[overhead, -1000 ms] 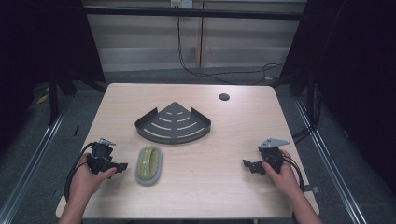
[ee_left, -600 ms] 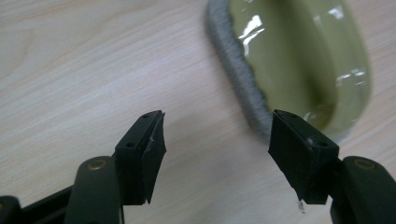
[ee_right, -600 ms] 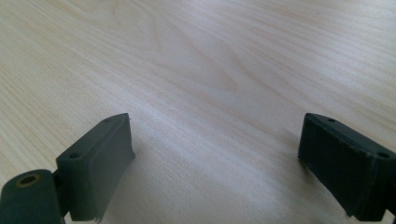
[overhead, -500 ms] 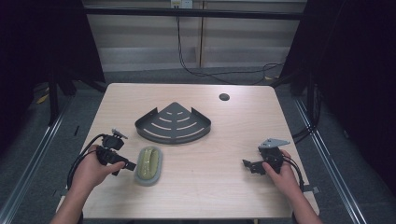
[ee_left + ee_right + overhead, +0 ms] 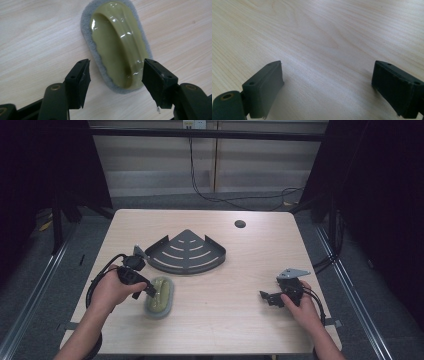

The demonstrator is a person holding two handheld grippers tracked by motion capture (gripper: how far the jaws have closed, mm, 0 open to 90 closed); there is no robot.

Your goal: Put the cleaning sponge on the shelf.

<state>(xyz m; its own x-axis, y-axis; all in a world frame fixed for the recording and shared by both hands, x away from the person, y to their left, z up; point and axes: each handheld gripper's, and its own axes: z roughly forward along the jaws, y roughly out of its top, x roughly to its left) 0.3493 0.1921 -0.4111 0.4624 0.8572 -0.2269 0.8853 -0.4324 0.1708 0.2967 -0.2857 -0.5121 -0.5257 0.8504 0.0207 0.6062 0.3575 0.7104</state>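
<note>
— High view? 
— Left gripper (image 5: 150, 290) over the scrubber (image 5: 159, 296), in front of the corner rack (image 5: 187, 254).
— Left gripper view? 
— Jaws closing, apart, straddling the scrubber's near end without pressing it. 
— Right gripper view? 
— Right gripper (image 5: 327, 87) wide apart, empty. No writing readable.

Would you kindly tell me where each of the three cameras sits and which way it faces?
High view: fixed above the person's side, looking forward and down on the table; both forearms enter from below, left gripper at the scrubber, right gripper over bare wood, grey rack beyond.
Left gripper view: rides the left gripper, looking down along its jaws, which have just been closing beside the scrubber's near end without touching.
Right gripper view: rides the right gripper, looking along its open jaws at bare table.
Shared: the scrubber shows in the high and left gripper views.
</note>
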